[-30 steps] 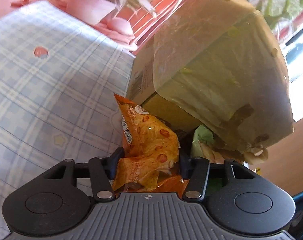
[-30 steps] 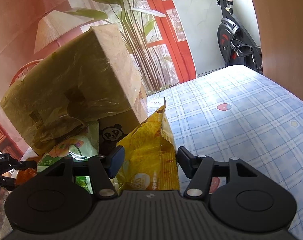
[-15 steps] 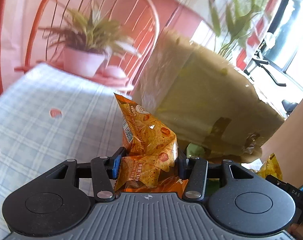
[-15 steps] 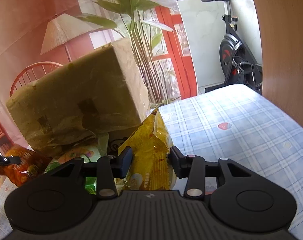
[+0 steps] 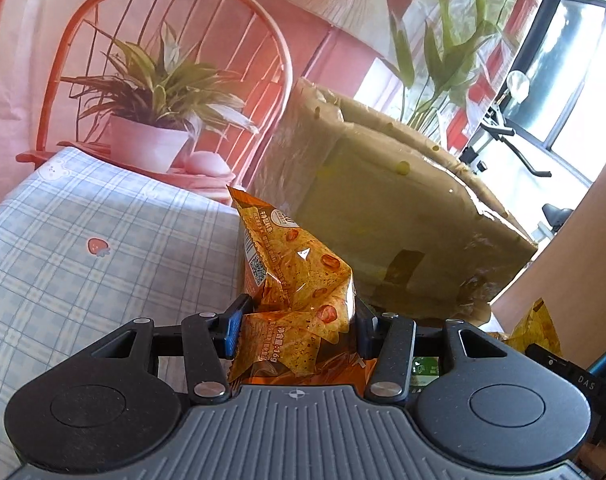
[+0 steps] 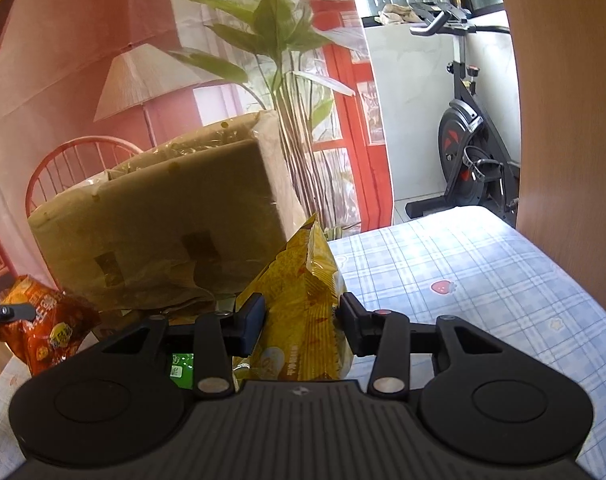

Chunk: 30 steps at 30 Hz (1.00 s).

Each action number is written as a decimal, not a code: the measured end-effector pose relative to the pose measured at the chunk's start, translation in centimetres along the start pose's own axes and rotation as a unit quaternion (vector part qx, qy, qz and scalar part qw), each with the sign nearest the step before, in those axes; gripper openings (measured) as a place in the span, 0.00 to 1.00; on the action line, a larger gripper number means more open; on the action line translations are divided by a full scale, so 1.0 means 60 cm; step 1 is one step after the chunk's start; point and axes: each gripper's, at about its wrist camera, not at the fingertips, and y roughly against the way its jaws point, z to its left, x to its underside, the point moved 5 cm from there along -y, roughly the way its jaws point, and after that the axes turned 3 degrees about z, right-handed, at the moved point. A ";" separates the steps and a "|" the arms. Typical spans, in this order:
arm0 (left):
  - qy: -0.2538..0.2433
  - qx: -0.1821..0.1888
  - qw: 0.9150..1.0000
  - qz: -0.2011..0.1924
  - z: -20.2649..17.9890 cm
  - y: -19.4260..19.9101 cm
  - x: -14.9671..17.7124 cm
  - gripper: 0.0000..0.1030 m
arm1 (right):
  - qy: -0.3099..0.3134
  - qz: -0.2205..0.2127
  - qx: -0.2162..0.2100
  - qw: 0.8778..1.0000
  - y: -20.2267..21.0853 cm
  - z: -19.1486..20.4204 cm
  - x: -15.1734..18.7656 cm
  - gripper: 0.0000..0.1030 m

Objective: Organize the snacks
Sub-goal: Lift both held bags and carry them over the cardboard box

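My left gripper [image 5: 297,330] is shut on an orange snack packet [image 5: 295,280], lifted above the checked tablecloth [image 5: 103,248]. My right gripper [image 6: 301,320] is shut on a yellow snack packet [image 6: 303,304], also raised off the cloth. A taped cardboard box [image 5: 391,232] stands just behind both packets, seen too in the right wrist view as the box [image 6: 159,224]. The orange packet [image 6: 51,324] shows at the left of the right wrist view, and the yellow packet [image 5: 537,326] at the right of the left wrist view. A green packet [image 6: 181,365] lies under the right gripper, mostly hidden.
A potted plant [image 5: 155,120] sits on a red chair [image 5: 175,40] beyond the table's far edge. Tall leafy stems [image 6: 287,92] rise behind the box. An exercise bike [image 6: 471,136] stands on the floor past the table. A brown panel [image 6: 567,120] edges the right side.
Both grippers rose with their packets, so the box now sits lower in both views. The right gripper's jaws closed onto the yellow packet. The left grip on the orange packet stayed the same.
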 end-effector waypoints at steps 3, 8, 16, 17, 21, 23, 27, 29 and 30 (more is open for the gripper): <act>0.002 0.003 1.000 -0.006 0.000 0.009 0.001 0.52 | 0.003 -0.005 0.000 1.000 0.009 0.003 -0.004 0.42; -0.002 0.002 1.000 -0.019 -0.005 0.031 -0.004 0.52 | 0.003 -0.022 0.002 1.000 0.028 0.002 -0.020 0.42; -0.017 0.001 0.998 -0.056 -0.029 0.070 -0.027 0.52 | 0.011 -0.059 -0.007 0.998 0.064 0.010 -0.059 0.42; -0.018 0.002 0.998 -0.061 -0.033 0.075 -0.031 0.52 | 0.012 -0.063 -0.008 0.998 0.068 0.012 -0.063 0.42; -0.026 0.007 0.997 -0.076 -0.049 0.090 -0.045 0.52 | 0.018 -0.082 -0.016 0.996 0.085 0.021 -0.085 0.42; -0.030 0.010 0.996 -0.084 -0.058 0.097 -0.052 0.52 | 0.022 -0.092 -0.020 0.995 0.094 0.028 -0.096 0.42; -0.037 0.017 0.994 -0.099 -0.073 0.110 -0.067 0.52 | 0.032 -0.105 -0.029 0.994 0.105 0.041 -0.116 0.42; -0.038 0.022 0.993 -0.107 -0.079 0.116 -0.074 0.52 | 0.038 -0.110 -0.032 0.993 0.108 0.049 -0.126 0.42; -0.040 0.024 0.993 -0.109 -0.082 0.119 -0.077 0.52 | 0.040 -0.112 -0.034 0.992 0.109 0.052 -0.132 0.42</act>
